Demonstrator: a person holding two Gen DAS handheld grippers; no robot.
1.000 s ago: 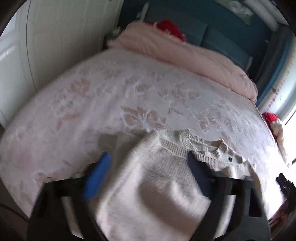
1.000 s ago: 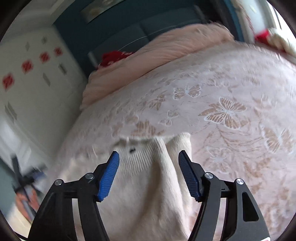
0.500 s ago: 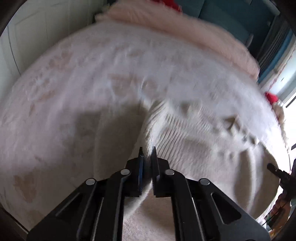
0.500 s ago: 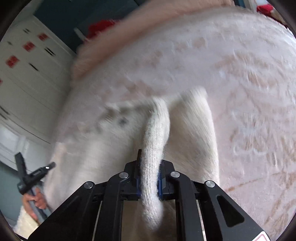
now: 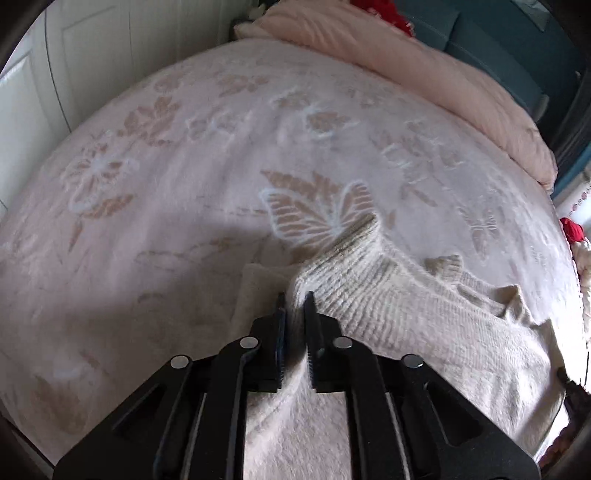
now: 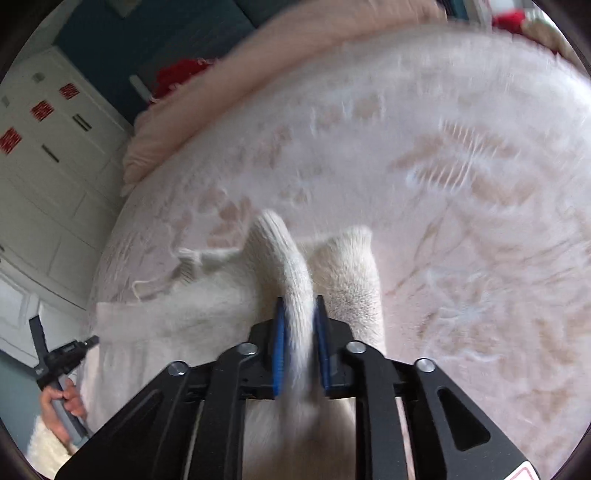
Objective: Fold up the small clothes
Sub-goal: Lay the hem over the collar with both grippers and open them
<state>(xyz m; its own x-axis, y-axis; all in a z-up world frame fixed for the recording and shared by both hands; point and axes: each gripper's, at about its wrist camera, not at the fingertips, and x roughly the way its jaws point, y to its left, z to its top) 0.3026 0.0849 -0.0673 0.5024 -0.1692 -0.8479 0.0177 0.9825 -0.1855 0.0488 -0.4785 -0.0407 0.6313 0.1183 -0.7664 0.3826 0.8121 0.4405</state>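
A small cream knitted sweater (image 5: 424,321) lies on the bed near the front edge, collar toward the far side. My left gripper (image 5: 295,299) is shut on the sweater's left shoulder, which rises into a ridge between the fingers. In the right wrist view, my right gripper (image 6: 298,306) is shut on the sweater (image 6: 288,266) at its right shoulder, the knit pinched into a raised fold. A sleeve (image 6: 351,266) lies just right of that gripper. The left gripper also shows in the right wrist view (image 6: 62,363), held by a hand.
The bed (image 5: 184,184) has a pale pink cover with flower and butterfly patterns. A rolled pink duvet (image 5: 424,66) lies along the far side with something red (image 5: 380,11) behind it. White cupboards (image 6: 44,166) stand to the left.
Both grippers were open over the sweater a second ago. They have closed on its shoulders, and the pinched knit has lifted and moved a little toward the far side.
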